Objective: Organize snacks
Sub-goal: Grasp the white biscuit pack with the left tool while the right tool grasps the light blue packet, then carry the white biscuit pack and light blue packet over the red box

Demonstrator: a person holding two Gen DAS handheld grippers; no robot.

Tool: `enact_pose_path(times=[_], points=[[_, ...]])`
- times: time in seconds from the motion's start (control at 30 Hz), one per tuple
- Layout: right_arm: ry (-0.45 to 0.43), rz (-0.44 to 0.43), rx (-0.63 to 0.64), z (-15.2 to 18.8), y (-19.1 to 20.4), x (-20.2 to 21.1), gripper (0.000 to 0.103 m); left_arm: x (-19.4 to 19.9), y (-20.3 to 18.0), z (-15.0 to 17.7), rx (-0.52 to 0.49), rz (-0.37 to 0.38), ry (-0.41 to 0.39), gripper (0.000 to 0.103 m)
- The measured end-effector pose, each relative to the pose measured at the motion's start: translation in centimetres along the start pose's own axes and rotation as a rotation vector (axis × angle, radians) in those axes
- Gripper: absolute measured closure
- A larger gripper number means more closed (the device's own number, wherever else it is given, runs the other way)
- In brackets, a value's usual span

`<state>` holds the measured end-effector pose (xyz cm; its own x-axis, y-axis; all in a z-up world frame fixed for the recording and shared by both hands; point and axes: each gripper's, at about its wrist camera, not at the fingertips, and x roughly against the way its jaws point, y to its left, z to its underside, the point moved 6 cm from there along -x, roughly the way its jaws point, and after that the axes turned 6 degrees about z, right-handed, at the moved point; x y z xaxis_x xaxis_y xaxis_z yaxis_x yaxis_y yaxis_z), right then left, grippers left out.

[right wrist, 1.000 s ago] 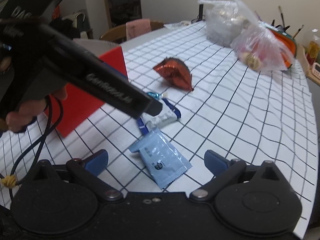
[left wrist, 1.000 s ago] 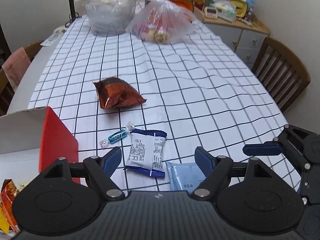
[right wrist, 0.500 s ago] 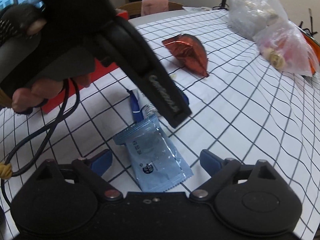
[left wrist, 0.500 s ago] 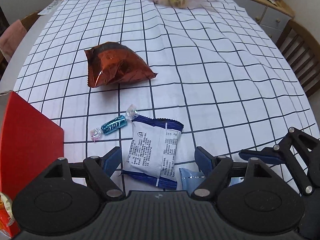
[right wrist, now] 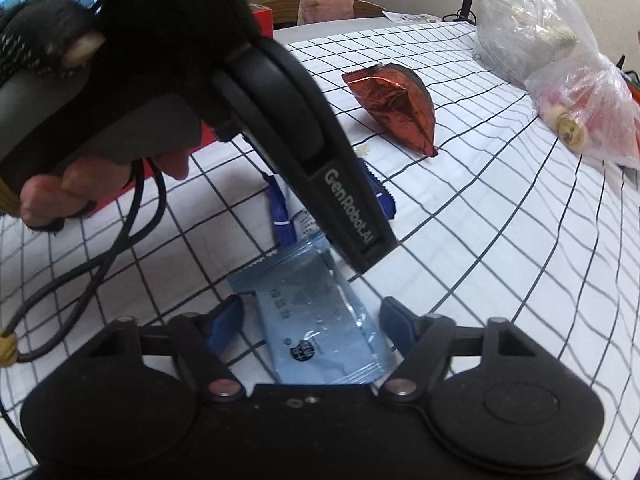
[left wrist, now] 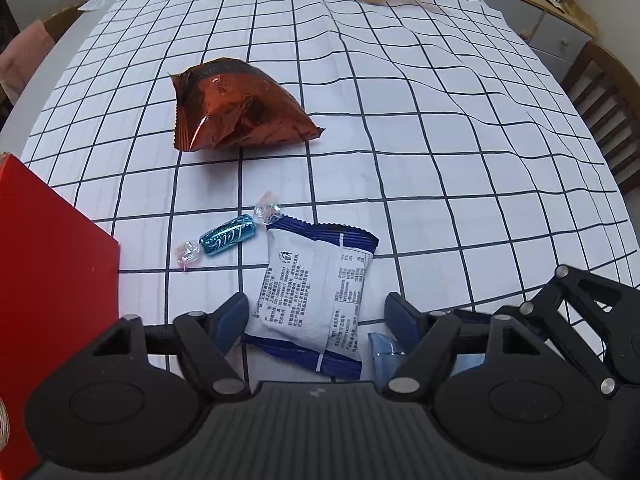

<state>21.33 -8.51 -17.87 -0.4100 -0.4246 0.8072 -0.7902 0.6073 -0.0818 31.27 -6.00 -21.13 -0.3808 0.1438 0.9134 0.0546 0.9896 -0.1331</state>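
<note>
Left wrist: white-and-blue packet point(left wrist: 316, 296) lengthwise between left gripper point(left wrist: 316, 318) fingers.

The table point(left wrist: 420, 128) is covered with a white cloth with a black grid. On it lies a shiny red-brown snack bag point(left wrist: 240, 110), and nearer a small teal candy point(left wrist: 227, 235) just beside a white and dark blue packet point(left wrist: 316, 292). A light blue packet point(right wrist: 320, 320) lies next to that one. A red box point(left wrist: 52, 264) stands at the left side. At the far end are two clear plastic bags point(right wrist: 560, 60).
</note>
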Motion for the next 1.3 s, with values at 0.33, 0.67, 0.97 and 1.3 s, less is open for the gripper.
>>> enact_pose_path(times=[0.33, 0.67, 0.97, 1.3], points=[[-0.004, 0.066, -0.083, 0.4, 0.4, 1.1, 0.056, 0.7, 0.0, 0.5, -0.003, -0.004, -0.031, 0.054], [0.002, 0.132, -0.280, 2.6, -0.4, 4.3, 0.056, 3.1, 0.1, 1.8, 0.021, 0.015, -0.072, 0.054], [-0.044, 0.188, -0.369, 2.5, -0.8, 7.8, 0.056, 7.4, -0.2, 3.3, 0.005, 0.038, -0.142, 0.054], [-0.133, 0.206, -0.451, -0.2, 1.0, 12.4, 0.056, 13.8, 0.2, 4.2, -0.009, 0.045, -0.239, 0.054]])
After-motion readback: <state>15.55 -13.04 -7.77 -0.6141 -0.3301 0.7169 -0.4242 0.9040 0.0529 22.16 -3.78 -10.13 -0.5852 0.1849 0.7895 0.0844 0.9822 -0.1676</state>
